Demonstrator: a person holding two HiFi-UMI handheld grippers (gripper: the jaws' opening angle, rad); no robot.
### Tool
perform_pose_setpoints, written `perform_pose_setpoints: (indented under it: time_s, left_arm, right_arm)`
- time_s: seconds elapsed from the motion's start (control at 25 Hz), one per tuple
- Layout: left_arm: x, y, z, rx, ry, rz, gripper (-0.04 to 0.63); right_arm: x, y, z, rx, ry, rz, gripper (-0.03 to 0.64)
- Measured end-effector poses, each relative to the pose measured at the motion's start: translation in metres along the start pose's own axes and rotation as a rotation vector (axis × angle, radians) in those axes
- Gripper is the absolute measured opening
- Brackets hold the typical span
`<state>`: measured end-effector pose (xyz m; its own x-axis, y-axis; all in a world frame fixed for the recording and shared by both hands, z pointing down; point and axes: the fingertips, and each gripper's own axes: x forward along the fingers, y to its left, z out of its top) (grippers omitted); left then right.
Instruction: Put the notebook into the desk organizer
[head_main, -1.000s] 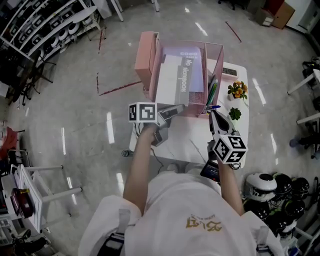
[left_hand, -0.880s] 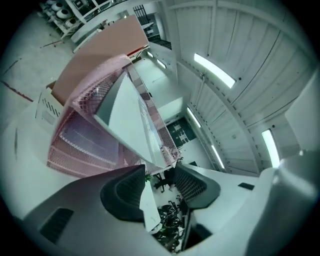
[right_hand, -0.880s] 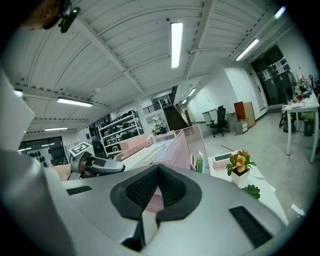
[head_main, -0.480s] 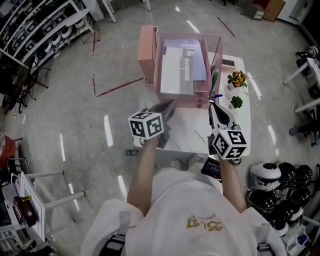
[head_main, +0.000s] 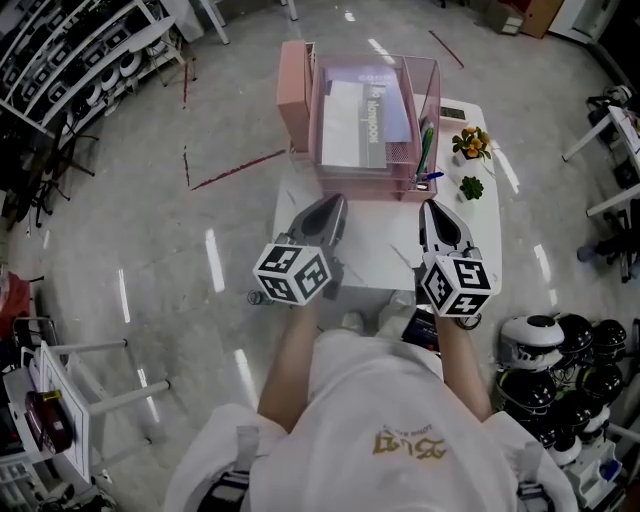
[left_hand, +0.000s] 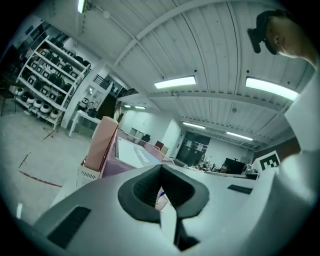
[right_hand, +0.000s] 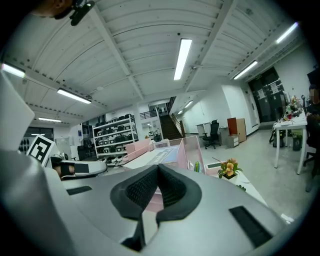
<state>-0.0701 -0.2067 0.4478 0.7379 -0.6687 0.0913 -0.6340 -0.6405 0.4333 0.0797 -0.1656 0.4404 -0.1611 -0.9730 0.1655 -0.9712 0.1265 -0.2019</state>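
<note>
Pink desk organizer now holds notebook. Left hand-held gripper has released and withdrawn, jaws together, empty. Right hand-held gripper likewise closed. Placement looks complete.

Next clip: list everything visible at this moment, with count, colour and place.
white table: one, white, centre of the head view.
pink desk organizer: one, pink, table's far end.
notebooks: apparently two, white with a grey band and pale lilac, lying inside the organizer.
pens: a few, green and blue, organizer's right slot.
flowering pot plant: one, yellow-orange, table's right edge.
small green plant: one, green, just nearer than the flowers.
small grey device: one, far right corner; too small to identify.
helmets: several, white and black, floor lower right.
shelving racks: upper left.
left gripper: grey, shut, empty, above the table's near left.
right gripper: grey, shut, empty, near right.
</note>
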Motion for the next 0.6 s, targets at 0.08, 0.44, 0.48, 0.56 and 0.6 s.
perform_pose_setpoints:
  time_s: [0.08,0.44,0.48,0.56,0.6]
  left_arm:
    - [-0.004,-0.003,-0.003,0.001,0.004,0.0,0.018]
    - [-0.012,-0.011,0.002,-0.027,-0.014,-0.014,0.018]
    - [-0.013,-0.011,0.002,-0.039,-0.016,-0.014,0.018]
    - [-0.015,-0.009,0.003,-0.056,-0.018,-0.013,0.018]
    - [-0.015,-0.008,0.003,-0.06,-0.02,-0.012,0.017]
  right_arm:
    - [-0.004,0.0,0.0,0.003,-0.005,-0.005,0.011]
    - [-0.014,0.003,0.002,0.014,-0.018,-0.005,0.011]
    - [-0.014,0.004,0.002,0.015,-0.02,-0.003,0.011]
    - [-0.015,0.006,0.002,0.017,-0.021,0.0,0.011]
    - [-0.015,0.006,0.002,0.018,-0.02,0.001,0.011]
